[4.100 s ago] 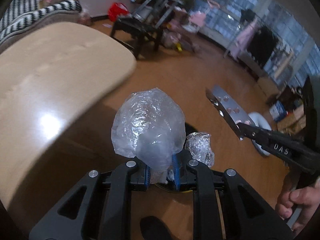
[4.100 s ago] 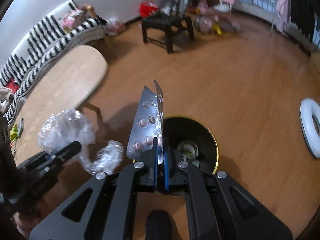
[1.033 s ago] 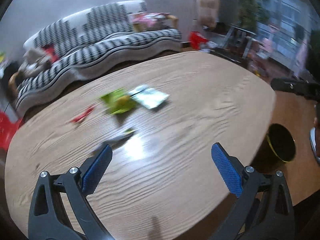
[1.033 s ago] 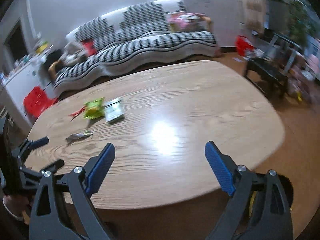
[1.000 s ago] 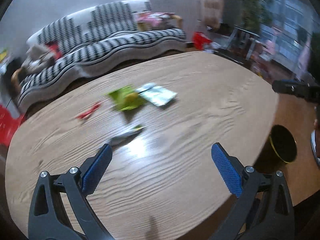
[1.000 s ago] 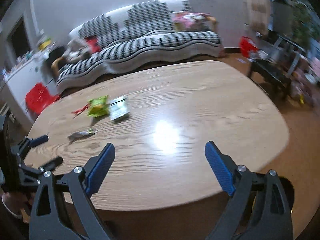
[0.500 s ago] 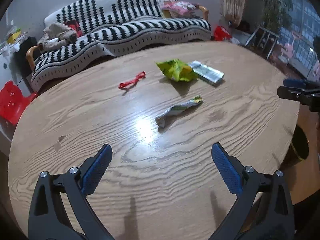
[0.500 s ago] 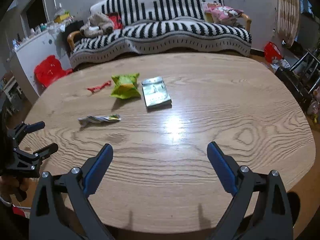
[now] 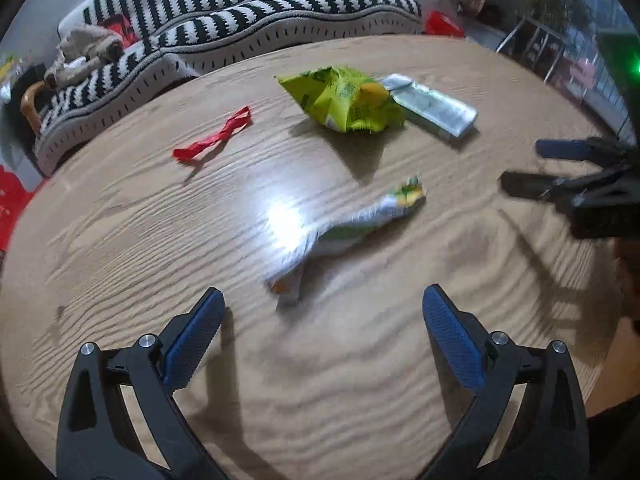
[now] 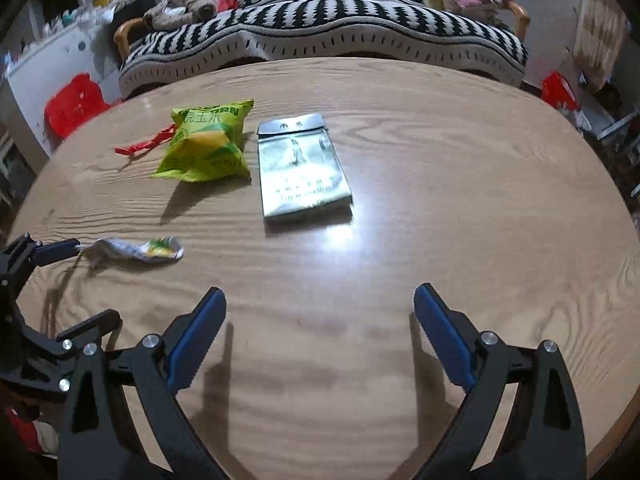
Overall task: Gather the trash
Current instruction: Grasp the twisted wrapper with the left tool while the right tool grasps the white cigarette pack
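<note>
Dim indoor light, white glare patch on the table [image 9: 120, 240], motion-blurred left view, fisheye-bent dark corners.

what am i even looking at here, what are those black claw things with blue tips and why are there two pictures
Those claws are two hand-held grippers; a person carries one in each hand. Each has a fisheye camera looking along its fingers, so each picture is one gripper's own view. The left gripper and right gripper are both open and hold nothing. Below them is an oval wooden table with trash on it: a green snack bag, a silvery flat box, a red ribbon-like strip and a twisted silver wrapper, which the left gripper faces. A striped sofa stands behind.
</note>
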Motion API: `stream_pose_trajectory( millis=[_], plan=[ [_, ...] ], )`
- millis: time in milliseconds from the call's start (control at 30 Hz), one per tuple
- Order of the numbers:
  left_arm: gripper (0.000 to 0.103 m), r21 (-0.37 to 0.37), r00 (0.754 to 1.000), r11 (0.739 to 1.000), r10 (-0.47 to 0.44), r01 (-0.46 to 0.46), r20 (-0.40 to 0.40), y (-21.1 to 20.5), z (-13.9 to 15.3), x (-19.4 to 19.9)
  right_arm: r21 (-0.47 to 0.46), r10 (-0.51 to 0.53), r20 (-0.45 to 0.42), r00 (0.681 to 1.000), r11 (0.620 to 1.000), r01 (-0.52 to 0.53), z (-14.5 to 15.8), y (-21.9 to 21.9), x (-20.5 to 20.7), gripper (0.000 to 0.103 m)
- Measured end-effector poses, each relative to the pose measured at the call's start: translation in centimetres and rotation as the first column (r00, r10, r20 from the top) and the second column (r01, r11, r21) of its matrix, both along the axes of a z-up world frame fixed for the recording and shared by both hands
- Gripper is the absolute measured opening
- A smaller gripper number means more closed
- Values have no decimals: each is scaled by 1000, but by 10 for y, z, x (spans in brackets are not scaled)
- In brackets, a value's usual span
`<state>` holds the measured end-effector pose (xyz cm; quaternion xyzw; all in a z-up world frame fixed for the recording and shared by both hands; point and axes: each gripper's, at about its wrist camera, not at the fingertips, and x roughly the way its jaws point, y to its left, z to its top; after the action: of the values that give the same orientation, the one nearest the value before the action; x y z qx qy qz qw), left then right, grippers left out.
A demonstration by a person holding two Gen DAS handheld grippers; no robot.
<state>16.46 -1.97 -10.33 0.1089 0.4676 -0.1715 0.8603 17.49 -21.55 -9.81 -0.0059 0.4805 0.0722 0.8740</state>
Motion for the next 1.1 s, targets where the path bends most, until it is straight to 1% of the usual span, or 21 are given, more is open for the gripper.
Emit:
stream_pose_trajectory(
  millis=[67, 133, 300, 433, 467, 500, 533, 567, 600, 633, 667, 700, 733, 767, 833, 967, 1033, 1100],
  plan=[
    [96, -6, 1000, 1000, 12, -12, -5, -2, 0, 8, -3, 18, -9, 1000, 1000, -18, -4, 5, 11, 92],
    [96, -10, 1000, 1000, 20, -20, 2, -5, -1, 14, -53, 47, -2, 999, 997, -47, -8, 14, 24, 96],
    [96, -15, 999, 999, 37, -37, 18, -12, -1, 27, -47, 83, -6, 997, 995, -83, -9, 20, 55, 96],
    [95, -16, 999, 999, 35, -35, 25, -18, 0, 33, -51, 116, -13, 993, 992, -116, -9, 27, 69, 96],
    [92, -17, 999, 999, 36, -36, 29, -19, 0, 33, -43, 113, -9, 994, 993, -113, -8, 25, 69, 96],
    [85, -20, 999, 999, 35, -35, 36, -20, 1, 33, -41, 111, 0, 994, 993, -111, -7, 26, 68, 91],
    [80, -20, 999, 999, 33, -32, 41, -21, 3, 33, -39, 117, 9, 993, 992, -117, -5, 28, 66, 80],
    [69, -19, 999, 999, 28, -28, 43, -21, 4, 32, -37, 126, 18, 992, 991, -125, -3, 30, 65, 72],
    [56, -16, 999, 1000, 24, -23, 42, -22, 6, 30, -37, 125, 21, 992, 992, -124, -1, 31, 62, 56],
    [49, -13, 999, 1000, 24, -24, 42, -23, 8, 28, -35, 120, 11, 993, 992, -120, -1, 33, 61, 56],
    [40, -7, 999, 1000, 26, -26, 40, -24, 9, 26, -35, 115, 14, 993, 993, -114, 0, 33, 59, 56],
    [27, -1, 999, 1000, 29, -29, 36, -24, 10, 25, -36, 113, 19, 993, 993, -112, 0, 34, 57, 55],
    [20, 3, 999, 999, 32, -32, 33, -24, 11, 24, -37, 108, 25, 994, 994, -107, 1, 35, 54, 55],
    [16, 10, 999, 999, 38, -39, 28, -24, 11, 23, -40, 100, 27, 995, 994, -99, 1, 36, 51, 55],
    [14, 1, 998, 999, 55, -55, 14, -22, 13, 18, -53, 80, 29, 996, 996, -78, 2, 35, 42, 55],
    [13, -3, 997, 997, 76, -76, 9, -18, 20, 9, -42, 54, 27, 998, 998, -53, 8, 26, 19, 55],
    [13, -11, 996, 996, 83, -83, 17, -18, 28, 0, -49, 41, 47, 998, 998, -39, 17, 19, 5, 55],
    [13, -20, 996, 996, 84, -83, 23, -19, 35, -9, -37, 19, 70, 997, 999, -16, 29, 9, -9, 55]
  ],
)
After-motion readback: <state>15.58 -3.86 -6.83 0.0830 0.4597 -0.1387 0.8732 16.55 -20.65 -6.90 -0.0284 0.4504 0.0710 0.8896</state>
